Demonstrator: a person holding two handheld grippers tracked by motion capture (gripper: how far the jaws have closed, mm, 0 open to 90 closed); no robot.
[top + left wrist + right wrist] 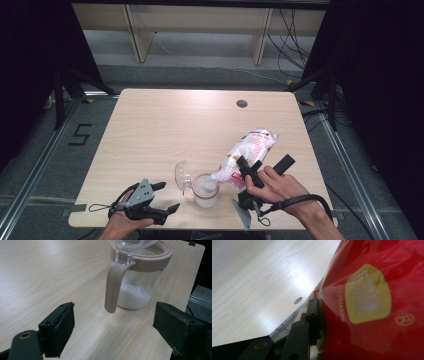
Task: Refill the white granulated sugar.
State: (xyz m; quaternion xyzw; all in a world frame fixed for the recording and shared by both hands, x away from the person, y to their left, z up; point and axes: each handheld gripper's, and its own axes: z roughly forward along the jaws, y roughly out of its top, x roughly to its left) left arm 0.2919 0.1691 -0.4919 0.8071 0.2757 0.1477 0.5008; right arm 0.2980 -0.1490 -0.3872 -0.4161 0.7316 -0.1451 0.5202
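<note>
Left gripper (167, 197) idle, jaws spread, empty. Right gripper (248, 169) clamps bag (247, 150), tipped toward jar (206, 191) — lid (182, 175) flipped up. White powder covers the bottom — most filling left.

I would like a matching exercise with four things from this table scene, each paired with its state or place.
Things:
1. bag
2. jar
3. left tongs
4. lid

States:
A. open, holding nothing
B. tilted, gripped by the right tongs
C. flipped up
D. white powder at the bottom

Pairs: 1-B, 2-D, 3-A, 4-C
</note>
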